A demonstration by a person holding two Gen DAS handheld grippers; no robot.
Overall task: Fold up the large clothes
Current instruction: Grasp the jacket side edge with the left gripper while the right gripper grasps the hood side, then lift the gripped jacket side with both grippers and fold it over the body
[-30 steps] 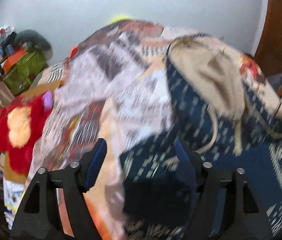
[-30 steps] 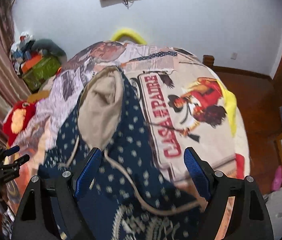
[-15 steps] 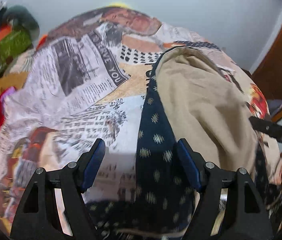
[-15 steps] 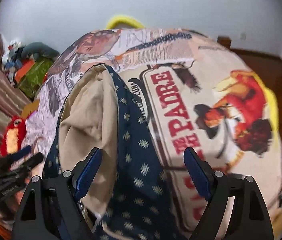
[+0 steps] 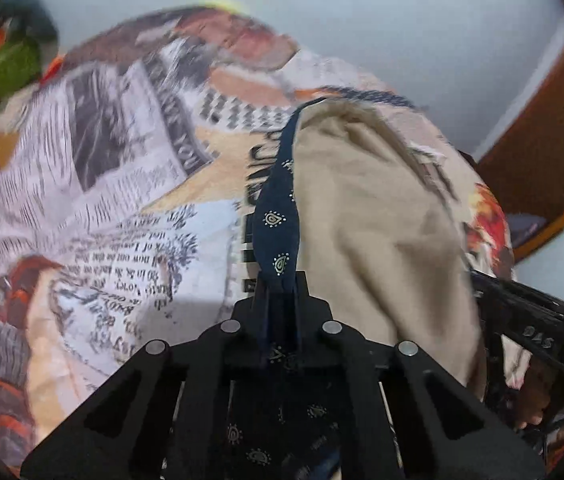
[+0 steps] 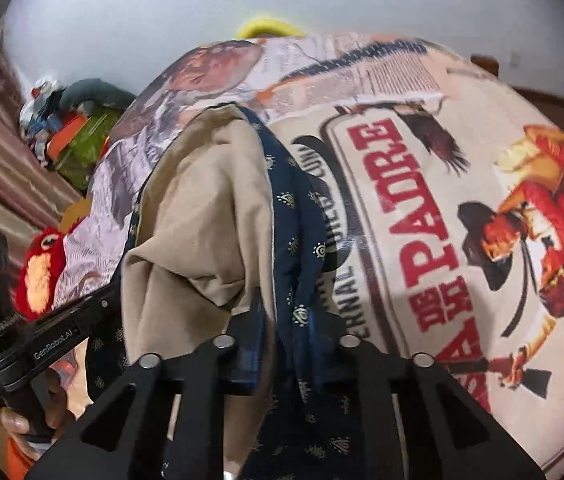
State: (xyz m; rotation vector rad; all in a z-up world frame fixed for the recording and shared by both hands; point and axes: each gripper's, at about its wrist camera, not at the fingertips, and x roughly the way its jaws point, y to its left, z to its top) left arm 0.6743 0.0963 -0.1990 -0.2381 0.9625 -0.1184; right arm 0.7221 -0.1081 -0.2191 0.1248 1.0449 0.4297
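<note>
A navy garment (image 5: pixel 278 216) with small gold paisley marks and a beige lining (image 5: pixel 373 216) lies lengthwise on the printed bedspread (image 5: pixel 122 200). My left gripper (image 5: pixel 280 292) is shut on the garment's navy left edge. My right gripper (image 6: pixel 282 320) is shut on the garment (image 6: pixel 297 248), pinching navy cloth and beige lining (image 6: pixel 202 208) together at the right edge. Each gripper shows in the other's view: the right one (image 5: pixel 529 320) at right, the left one (image 6: pixel 54 332) at left.
The bedspread (image 6: pixel 421 200) carries newspaper and "Padre" poster prints. A red plush toy (image 6: pixel 42 272) lies at the bed's left side. A pile of bags and clutter (image 6: pixel 78 136) stands by the far left wall. A wooden door (image 5: pixel 553 132) is at right.
Both grippers were open above the garment; now both have closed on its edges, left on the navy hem, right on navy cloth and lining. Both moved down and closer to the cloth.
</note>
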